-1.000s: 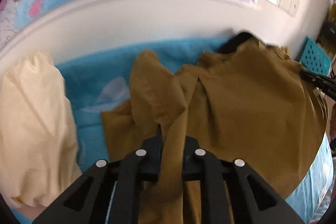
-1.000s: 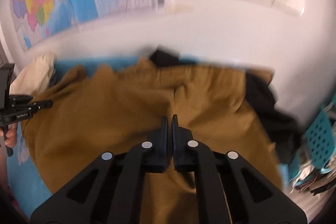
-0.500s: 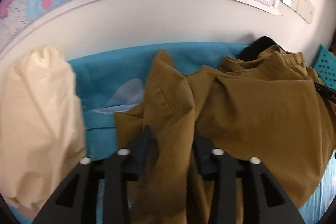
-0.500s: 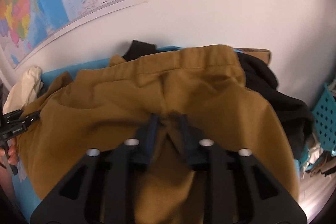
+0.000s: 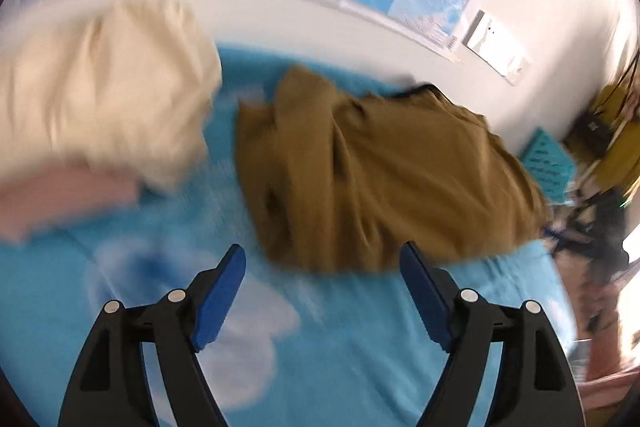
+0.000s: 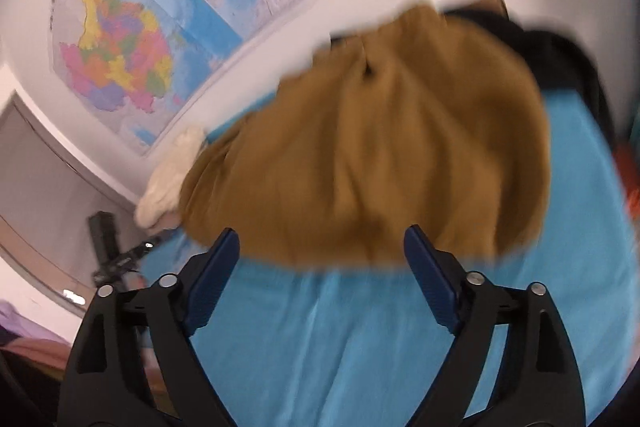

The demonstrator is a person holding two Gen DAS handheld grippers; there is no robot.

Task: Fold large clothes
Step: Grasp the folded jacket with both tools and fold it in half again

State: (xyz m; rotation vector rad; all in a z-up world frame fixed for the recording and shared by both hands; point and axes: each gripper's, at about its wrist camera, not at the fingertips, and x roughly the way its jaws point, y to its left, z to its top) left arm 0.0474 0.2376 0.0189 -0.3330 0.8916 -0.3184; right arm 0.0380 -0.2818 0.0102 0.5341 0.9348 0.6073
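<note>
— Brown trousers (image 5: 380, 179) lie bunched on the blue sheet (image 5: 352, 347), right?
— Yes, at 12 o'clock from the left gripper (image 5: 322, 291), just beyond its fingertips and apart from them.
— Is that gripper holding anything?
— No. Its 2 jaws stand wide apart with only sheet between them.
— And the right gripper (image 6: 322, 267)?
— Same: spread wide, empty. The trousers (image 6: 372, 155) sit at 12 o'clock, their near hem just past the blue pads (image 6: 428, 275).
— What else is close?
— A cream cloth (image 5: 104, 95) at 10 o'clock from the left gripper, a black garment (image 6: 560, 55) at 1 o'clock behind the trousers, and maps (image 6: 120, 43) on the wall.
</note>
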